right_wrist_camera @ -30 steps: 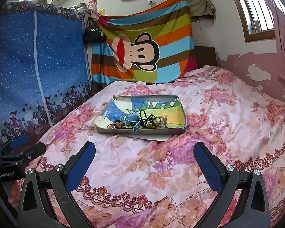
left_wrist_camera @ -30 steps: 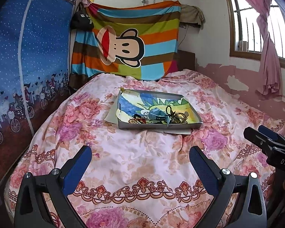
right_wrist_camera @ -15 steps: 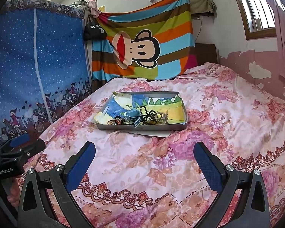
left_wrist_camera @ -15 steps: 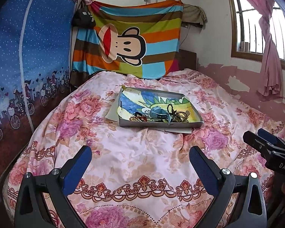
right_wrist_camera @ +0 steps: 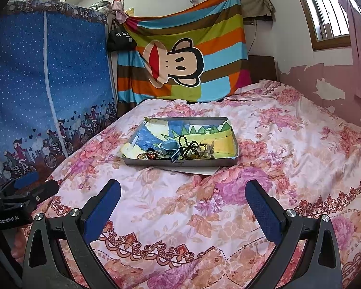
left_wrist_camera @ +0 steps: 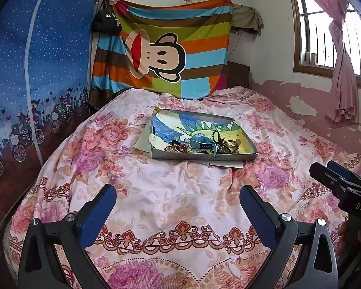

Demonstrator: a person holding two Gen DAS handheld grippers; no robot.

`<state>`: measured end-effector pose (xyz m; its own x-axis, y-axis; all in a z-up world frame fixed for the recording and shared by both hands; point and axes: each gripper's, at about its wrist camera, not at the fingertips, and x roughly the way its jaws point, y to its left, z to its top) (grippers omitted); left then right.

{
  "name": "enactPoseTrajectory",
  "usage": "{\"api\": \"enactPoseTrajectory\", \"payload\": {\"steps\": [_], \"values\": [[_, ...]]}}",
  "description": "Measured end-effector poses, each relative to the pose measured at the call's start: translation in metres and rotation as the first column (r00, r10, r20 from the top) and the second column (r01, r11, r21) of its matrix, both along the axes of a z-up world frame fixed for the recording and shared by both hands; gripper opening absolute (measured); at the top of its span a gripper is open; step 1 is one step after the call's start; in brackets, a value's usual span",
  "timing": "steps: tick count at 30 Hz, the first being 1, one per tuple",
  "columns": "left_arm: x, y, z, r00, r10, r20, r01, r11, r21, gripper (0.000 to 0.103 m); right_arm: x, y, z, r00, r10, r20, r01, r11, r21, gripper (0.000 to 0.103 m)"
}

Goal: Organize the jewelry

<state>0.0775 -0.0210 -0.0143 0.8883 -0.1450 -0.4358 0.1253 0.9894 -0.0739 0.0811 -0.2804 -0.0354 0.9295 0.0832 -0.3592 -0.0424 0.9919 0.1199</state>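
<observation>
both tools hover low over the bed. the left gripper, black frame with blue padded fingers, has its jaws spread wide and empty, and the right gripper matches it, wide apart with nothing between the pads. under them lies the pink floral bedspread, soft and rumpled. well ahead sits the shallow grey cardboard tray lined with a bright painted picture, resting on a loose sheet of paper. the tangled pile of jewelry is heaped along the tray's near edge: a string of dark beads, a blue-grey watch-like band, and reddish and gold pieces.

risks from here, as i judge them: the strands look knotted together, so pinching one could drag the whole clump out, and the light tray could slide or tip on the soft bedding when pressed.

hard to read: single pieces in the pile blur together, and the tray's near wall hides the lowest ones.
</observation>
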Motion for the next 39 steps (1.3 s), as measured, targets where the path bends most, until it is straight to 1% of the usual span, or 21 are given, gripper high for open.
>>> {"api": "enactPoseTrajectory", "payload": {"steps": [6, 39], "values": [[-0.0018, -0.0003, -0.0035, 1.0, -0.002, -0.004, 0.002, 1.0, -0.004, 0.103, 0.0006, -0.001, -0.0021, 1.0, -0.008, -0.008, 0.008, 1.0, 0.003, 0.102], [-0.0009, 0.0014, -0.002, 1.0, -0.001, -0.005, 0.001, 1.0, -0.007, 0.103, 0.0019, -0.0016, -0.0004, 1.0, 0.001, -0.009, -0.001, 1.0, 0.004, 0.102]]}}
